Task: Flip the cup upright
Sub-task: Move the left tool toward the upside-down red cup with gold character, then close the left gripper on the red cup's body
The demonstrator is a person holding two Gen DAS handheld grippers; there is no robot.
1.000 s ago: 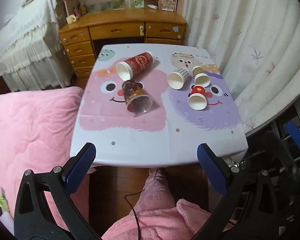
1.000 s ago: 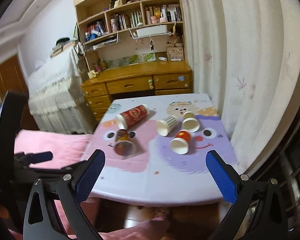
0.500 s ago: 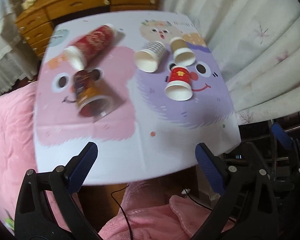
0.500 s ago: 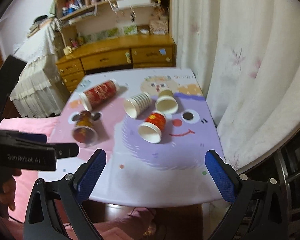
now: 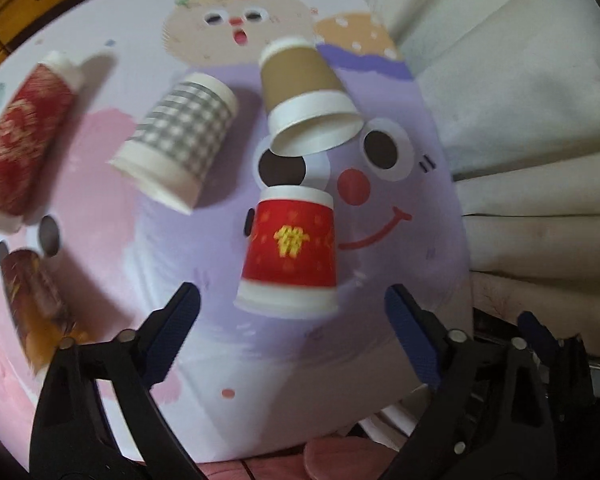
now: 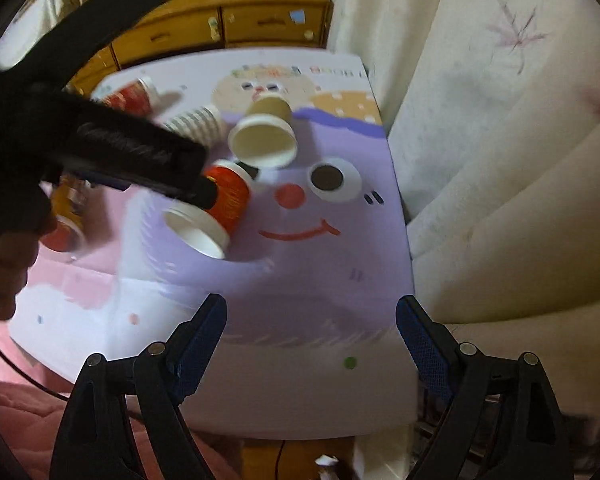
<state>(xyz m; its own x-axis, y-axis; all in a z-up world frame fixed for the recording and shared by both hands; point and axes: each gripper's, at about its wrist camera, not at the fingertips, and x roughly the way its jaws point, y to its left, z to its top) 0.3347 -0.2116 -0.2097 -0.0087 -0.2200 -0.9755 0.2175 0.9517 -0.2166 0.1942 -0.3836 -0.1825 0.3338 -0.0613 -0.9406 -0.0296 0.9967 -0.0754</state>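
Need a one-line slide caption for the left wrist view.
Open left gripper nears a tipped red paper cup among other fallen cups.

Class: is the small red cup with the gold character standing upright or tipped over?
Tipped over: the red cup lies on its side, its open white mouth facing sideways.

The blurred left gripper body is hiding part of the red cup, while the frame edge is cropping the tall red cup.

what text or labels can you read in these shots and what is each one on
"福": yellow character on the small red cup.
Coloured lettering along the far edge of the tablecloth: too blurred to read.
Raised lettering on the side of the left gripper, seen from the right camera: too blurred to read.
Gold pattern on the tall red cup: nothing legible.
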